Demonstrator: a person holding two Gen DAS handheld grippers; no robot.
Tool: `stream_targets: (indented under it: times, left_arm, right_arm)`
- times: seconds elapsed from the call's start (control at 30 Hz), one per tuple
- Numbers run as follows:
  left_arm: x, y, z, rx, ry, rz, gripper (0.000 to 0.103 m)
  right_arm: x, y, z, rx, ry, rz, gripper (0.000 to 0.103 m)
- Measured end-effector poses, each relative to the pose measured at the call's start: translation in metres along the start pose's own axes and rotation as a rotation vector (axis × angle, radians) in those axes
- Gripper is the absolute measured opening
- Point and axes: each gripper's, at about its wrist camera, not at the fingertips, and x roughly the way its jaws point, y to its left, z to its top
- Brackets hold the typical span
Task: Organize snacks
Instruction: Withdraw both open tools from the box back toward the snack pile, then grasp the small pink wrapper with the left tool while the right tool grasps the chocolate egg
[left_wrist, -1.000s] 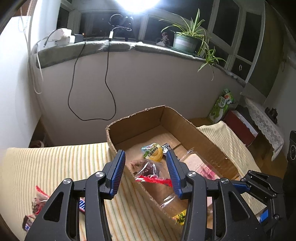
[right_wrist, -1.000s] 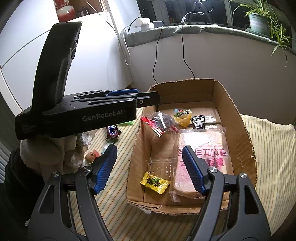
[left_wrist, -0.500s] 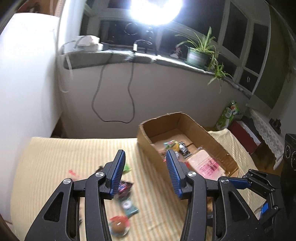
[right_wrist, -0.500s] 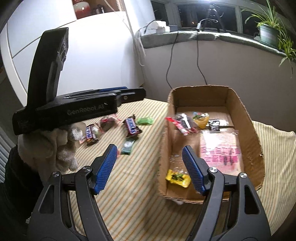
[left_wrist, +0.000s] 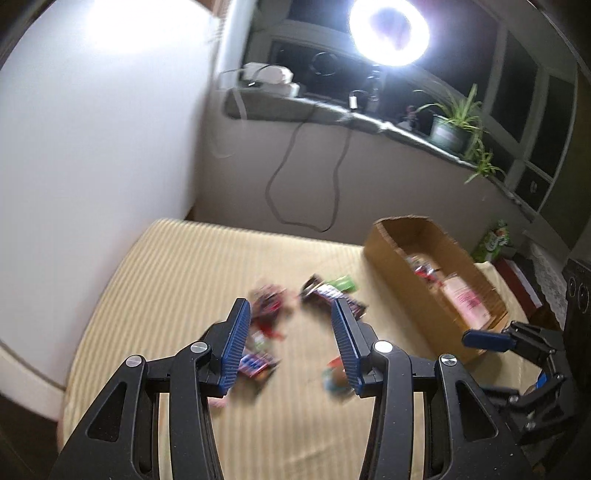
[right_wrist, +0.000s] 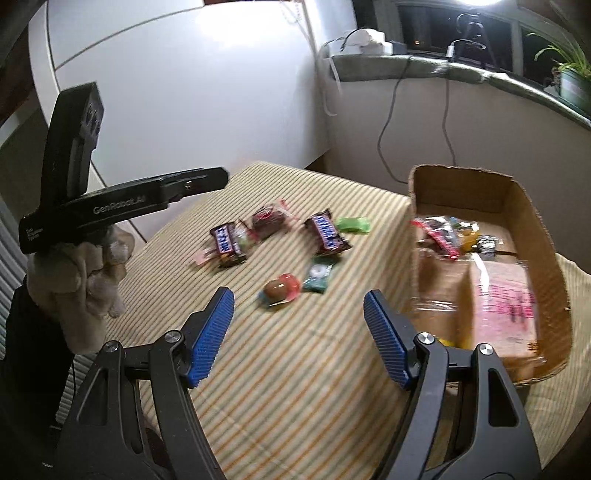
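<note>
A: How are the left gripper (left_wrist: 290, 341) fingers seen?

B: They are seen spread, with nothing pinched between the blue pads; blurred wrappers on the striped cloth (left_wrist: 177, 280) are framed beyond them.

A: And the right gripper (right_wrist: 299, 338)?

B: Its fingers are held wider apart, and nothing is gripped. It is raised over bare cloth, near the front of the loose snacks.

A: Where are the snacks found?

B: A scatter is laid on the cloth: a Snickers bar (right_wrist: 327, 236), a second chocolate bar (right_wrist: 227, 243), a dark wrapped sweet (right_wrist: 267, 221), a green packet (right_wrist: 352, 224), a teal candy (right_wrist: 317, 275) and a round brown-and-pink sweet (right_wrist: 280, 290). Others are already contained in the cardboard box (right_wrist: 543, 243) to the right, where a pink-printed bag (right_wrist: 502, 306) is seen beside smaller wrappers.

A: Is anything else noted?

B: A gloved hand (right_wrist: 79, 277) is seen under the left gripper's black body.
</note>
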Motion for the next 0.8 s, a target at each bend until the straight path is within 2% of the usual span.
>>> stream_targets:
  times: [0.27, 0.6, 0.8]
  left_arm:
    - [0.005, 0.036, -0.029, -0.055, 0.061, 0.035, 0.045]
    - [0.034, 0.04, -0.052, 0.031, 0.155, 0.076, 0.044]
    - [0.049, 0.046, -0.057, 0.054, 0.19, 0.096, 0.035]
  right_arm:
    - [0.036, 0.019, -0.006, -0.013, 0.064, 0.019, 0.076]
    - [0.081, 0.018, -0.014, 0.012, 0.14, 0.0, 0.075]
    - [0.098, 0.017, -0.014, 0.023, 0.171, 0.01, 0.064]
